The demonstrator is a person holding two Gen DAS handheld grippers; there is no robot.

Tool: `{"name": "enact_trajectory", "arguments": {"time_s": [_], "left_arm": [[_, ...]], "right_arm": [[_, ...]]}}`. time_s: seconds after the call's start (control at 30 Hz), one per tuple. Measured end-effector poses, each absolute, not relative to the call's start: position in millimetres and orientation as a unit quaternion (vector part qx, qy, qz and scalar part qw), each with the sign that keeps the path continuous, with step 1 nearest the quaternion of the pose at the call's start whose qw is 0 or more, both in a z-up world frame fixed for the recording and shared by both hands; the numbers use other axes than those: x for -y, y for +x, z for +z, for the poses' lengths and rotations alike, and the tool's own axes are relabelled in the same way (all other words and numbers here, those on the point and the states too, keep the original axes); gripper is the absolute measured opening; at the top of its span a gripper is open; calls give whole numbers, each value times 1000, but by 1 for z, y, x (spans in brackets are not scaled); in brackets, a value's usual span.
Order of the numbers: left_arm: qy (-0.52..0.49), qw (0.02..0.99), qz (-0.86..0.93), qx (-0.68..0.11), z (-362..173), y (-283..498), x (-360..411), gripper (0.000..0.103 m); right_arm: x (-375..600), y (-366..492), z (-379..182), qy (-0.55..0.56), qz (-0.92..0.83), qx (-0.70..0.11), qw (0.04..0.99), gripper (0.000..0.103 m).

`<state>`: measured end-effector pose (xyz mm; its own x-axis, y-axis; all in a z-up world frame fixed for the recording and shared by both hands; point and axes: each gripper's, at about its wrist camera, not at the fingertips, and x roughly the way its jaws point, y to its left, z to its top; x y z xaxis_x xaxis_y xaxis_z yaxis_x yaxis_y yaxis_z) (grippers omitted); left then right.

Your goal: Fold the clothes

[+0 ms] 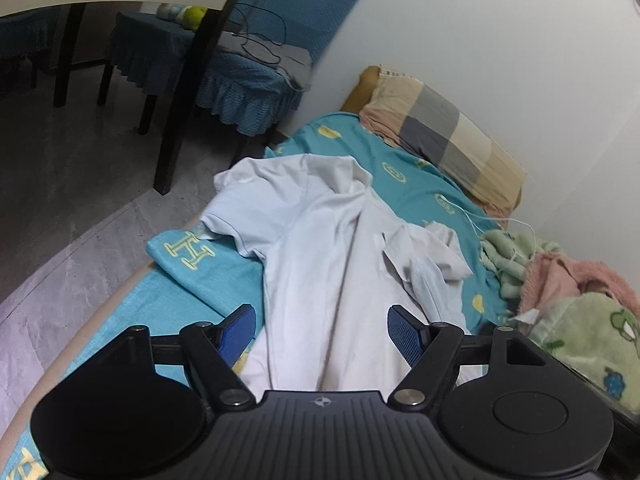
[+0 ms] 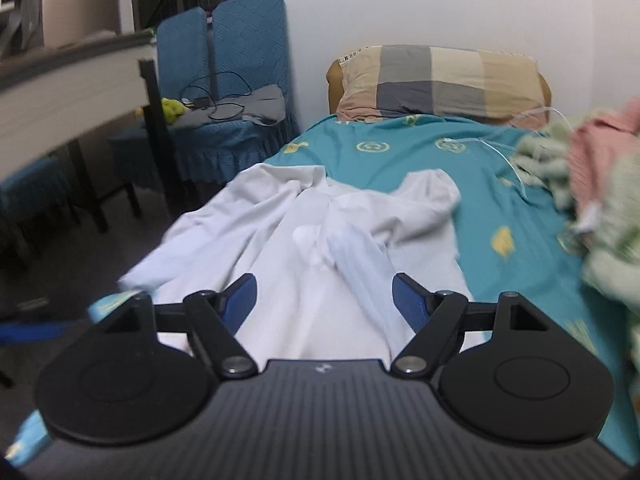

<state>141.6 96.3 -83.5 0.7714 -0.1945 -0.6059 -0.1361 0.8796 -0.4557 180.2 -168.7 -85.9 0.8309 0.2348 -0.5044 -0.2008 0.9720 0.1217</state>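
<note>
A pale white short-sleeved shirt (image 1: pixel 320 240) lies rumpled along the teal bed sheet (image 1: pixel 404 168), collar toward the pillow. One sleeve reaches past the bed's left edge. My left gripper (image 1: pixel 322 330) hovers open over the shirt's lower part, its blue pads spread wide with cloth below them. In the right wrist view the same shirt (image 2: pixel 304 248) runs away from me, and my right gripper (image 2: pixel 324 300) is open above its hem end. A ridge of fabric lies between the blue fingertips (image 2: pixel 404 300). Neither gripper is pinching anything.
A checked pillow (image 1: pixel 444 140) lies at the head of the bed against the white wall. Green and pink blankets (image 1: pixel 568 300) are heaped on the right, with a thin white cable nearby. A blue-covered chair (image 2: pixel 236 120) and a dark table leg (image 1: pixel 188 92) stand left of the bed.
</note>
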Motion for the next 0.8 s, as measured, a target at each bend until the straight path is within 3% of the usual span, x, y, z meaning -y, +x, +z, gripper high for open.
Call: {"name": "enact_trajectory", "arguments": {"time_s": [0.27,0.5,0.8], "left_arm": [[-240,906,-55,-343,-86,136,-67,74],[-241,899,-71,-359,-94,148,-39,73],[-292,876,-37,-382,-142,259,7,70]], "right_arm": [[201,92,-60,83,67,-267,958,76],[232,84,-67,140,41,-260,955,76],[280,107,-88,181,-6,-267,947,76]]}}
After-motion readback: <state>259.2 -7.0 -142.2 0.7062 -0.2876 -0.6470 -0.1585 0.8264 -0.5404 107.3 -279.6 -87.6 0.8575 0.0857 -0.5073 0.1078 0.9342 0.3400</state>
